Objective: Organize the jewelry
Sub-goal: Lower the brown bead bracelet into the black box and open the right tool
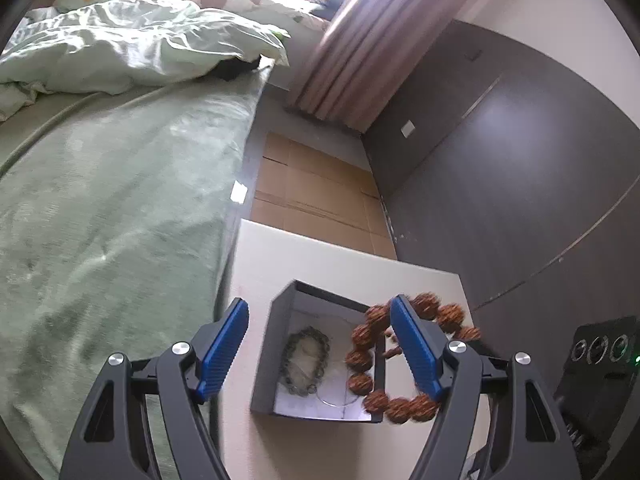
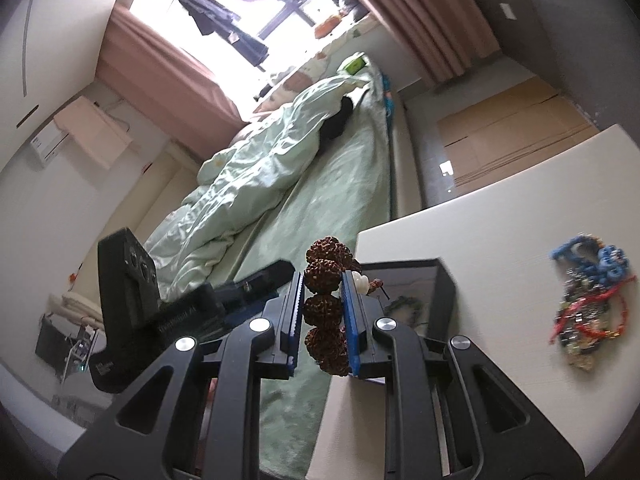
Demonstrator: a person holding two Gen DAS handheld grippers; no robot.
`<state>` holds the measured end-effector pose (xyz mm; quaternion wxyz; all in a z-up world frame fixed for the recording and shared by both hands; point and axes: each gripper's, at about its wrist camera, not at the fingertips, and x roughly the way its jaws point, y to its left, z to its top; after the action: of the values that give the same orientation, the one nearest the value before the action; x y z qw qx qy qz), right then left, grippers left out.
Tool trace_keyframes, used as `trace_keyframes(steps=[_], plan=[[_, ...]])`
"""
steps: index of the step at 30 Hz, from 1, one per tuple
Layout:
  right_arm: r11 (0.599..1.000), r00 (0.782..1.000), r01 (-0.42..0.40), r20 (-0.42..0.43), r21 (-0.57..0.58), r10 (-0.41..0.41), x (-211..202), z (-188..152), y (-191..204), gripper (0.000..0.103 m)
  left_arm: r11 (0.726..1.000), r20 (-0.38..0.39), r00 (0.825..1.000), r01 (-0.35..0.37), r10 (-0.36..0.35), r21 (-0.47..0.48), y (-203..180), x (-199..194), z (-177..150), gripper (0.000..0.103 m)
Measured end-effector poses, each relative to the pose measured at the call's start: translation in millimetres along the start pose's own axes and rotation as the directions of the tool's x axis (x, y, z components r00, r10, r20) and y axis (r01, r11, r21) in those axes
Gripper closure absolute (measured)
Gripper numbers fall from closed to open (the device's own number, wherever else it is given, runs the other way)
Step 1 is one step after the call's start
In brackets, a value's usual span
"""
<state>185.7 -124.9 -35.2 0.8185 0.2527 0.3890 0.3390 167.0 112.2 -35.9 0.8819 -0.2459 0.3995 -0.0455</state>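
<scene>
Right wrist view: right gripper [image 2: 323, 312] pinches the brown knobbly-bead bracelet [image 2: 324, 312]; left gripper [image 1: 320, 350] spread, empty. Next, I judge: lower it into the near open grey box [image 1: 280, 312].

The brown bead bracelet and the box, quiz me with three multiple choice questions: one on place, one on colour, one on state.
1. Where does the greenish bead bracelet lie?
A. Inside the open dark box
B. On the bed
C. On the cardboard

2. What colour are the pads on the left gripper?
A. Red
B. Blue
C. White

3. What is the right gripper doing?
A. Open and empty
B. Shut on the brown bead bracelet
C. Shut on the box wall

Answers: 1 A, it rests on the box's pale lining. 2 B, both ribbed pads show blue. 3 B, the beads sit pinched between its pads.
</scene>
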Motion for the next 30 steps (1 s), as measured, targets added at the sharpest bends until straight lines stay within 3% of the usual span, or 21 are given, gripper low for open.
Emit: trace_keyframes(steps=[3, 6, 8, 10, 11, 15, 30], plan=[[1.0, 1.0, 0.0, -0.028, 0.0, 0.0, 14.0, -2.9, 2.0, 0.083, 1.0, 0.006, 1.0, -0.004, 0.004, -0.016, 5.6, -3.7, 5.1, 0.032], [0.989, 0.985, 0.146, -0.093, -0.016, -0.147, 33.0, -5.0, -4.2, 0.079, 1.0, 0.002, 1.0, -0.011, 0.011, -0.017, 8.9, -2.7, 7.1, 0.031], [0.981, 0.973, 0.194, -0.128, -0.005, -0.193, 37.4, -4.9, -10.8, 0.04, 1.0, -0.002, 1.0, -0.012, 0.012, -0.011, 9.3, -1.9, 7.2, 0.031], [0.974, 0.972, 0.225, -0.073, -0.002, -0.225, 23.4, -4.1, -14.1, 0.023, 1.0, -0.004, 1.0, -0.013, 0.013, -0.003, 8.5, -1.1, 6.3, 0.031], [0.973, 0.972, 0.23, -0.045, -0.009, -0.23, 15.2, -2.4, -14.9, 0.021, 1.0, -0.005, 1.0, -0.013, 0.013, 0.0, 7.6, -0.6, 5.8, 0.031], [0.971, 0.971, 0.24, 0.005, 0.005, -0.24, -8.3, 3.8, -25.5, 0.019, 1.0, -0.018, 1.0, -0.014, 0.014, 0.019, 2.2, 4.6, 2.6, 0.031], [0.938, 0.942, 0.336, -0.011, 0.079, -0.337, -61.5, 15.0, -72.7, 0.019, 0.992, -0.058, 0.998, -0.007, 0.014, 0.124, -41.3, 26.8, -20.3, 0.03]])
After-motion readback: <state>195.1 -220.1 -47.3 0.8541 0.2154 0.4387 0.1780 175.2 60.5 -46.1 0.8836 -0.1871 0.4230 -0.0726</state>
